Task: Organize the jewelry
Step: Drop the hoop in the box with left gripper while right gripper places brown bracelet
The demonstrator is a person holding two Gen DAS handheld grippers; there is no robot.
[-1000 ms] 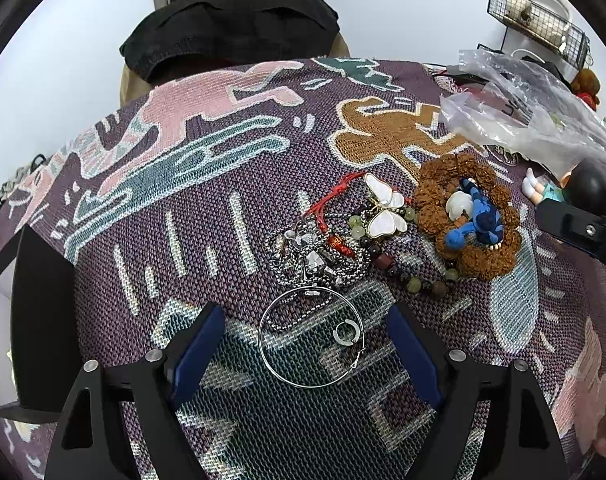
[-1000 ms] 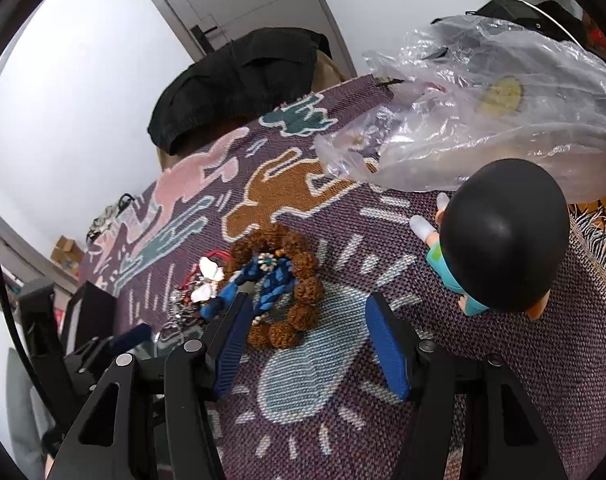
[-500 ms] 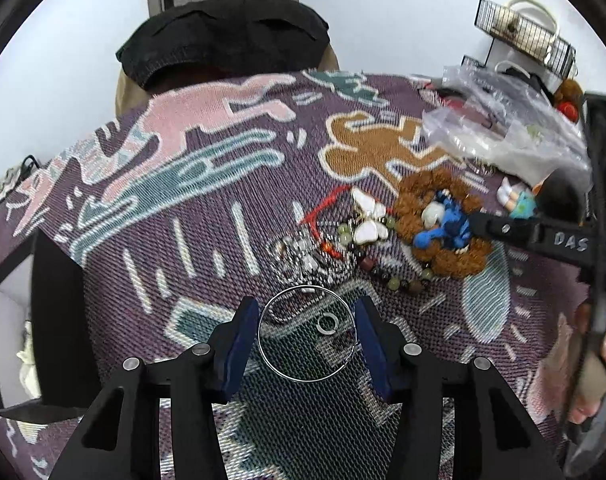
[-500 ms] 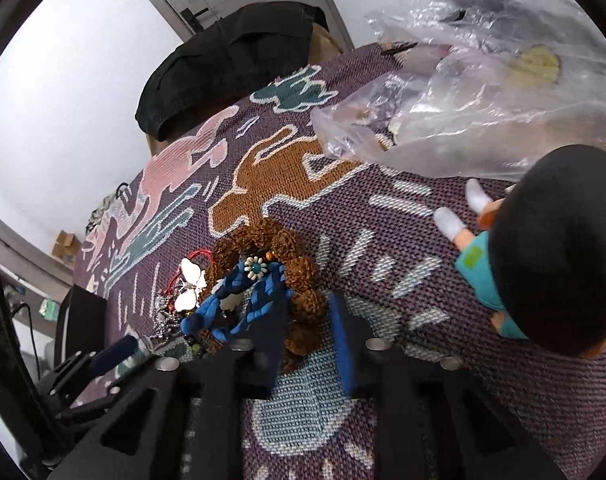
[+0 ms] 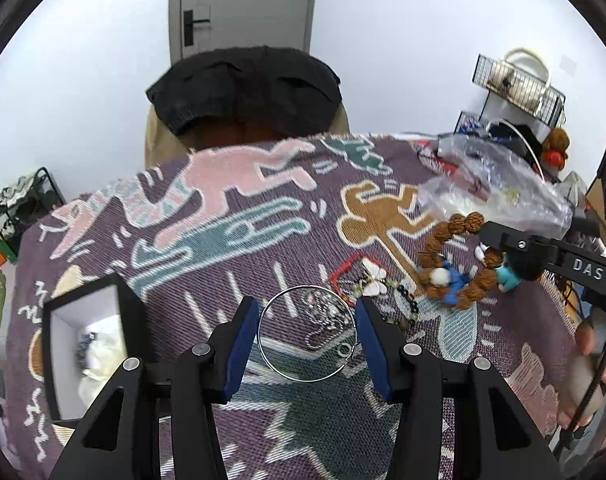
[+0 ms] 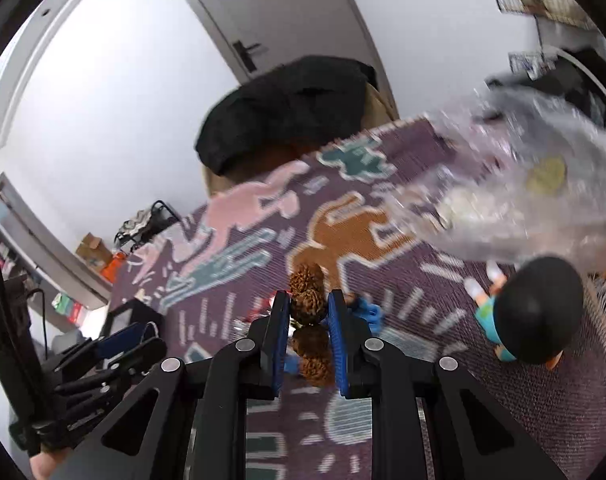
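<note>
My left gripper (image 5: 305, 306) is shut on a thin silver hoop (image 5: 303, 380), which hangs between the blue pads just above the patterned cloth (image 5: 231, 220). My right gripper (image 6: 307, 299) is shut on a bracelet of rough brown seed beads (image 6: 307, 308). In the left wrist view that bracelet (image 5: 459, 232) hangs lifted at the right, with a blue tassel and a white bead. A butterfly pendant (image 5: 375, 282), a red cord, a silver chain and a bead string lie in a heap on the cloth. An open black box with white lining (image 5: 63, 320) stands at the left.
A crumpled clear plastic bag (image 5: 491, 188) lies at the back right. A figurine with a black head (image 6: 539, 316) stands right of my right gripper. Behind the table is a chair with a black garment (image 5: 247, 88), and a wire rack (image 5: 519, 84) stands at the far right.
Both grippers closed, the left on the hoop and the right on the brown bracelet. Both then rose, lifting hoop and bracelet off the cloth. The rest of the heap stayed put.
</note>
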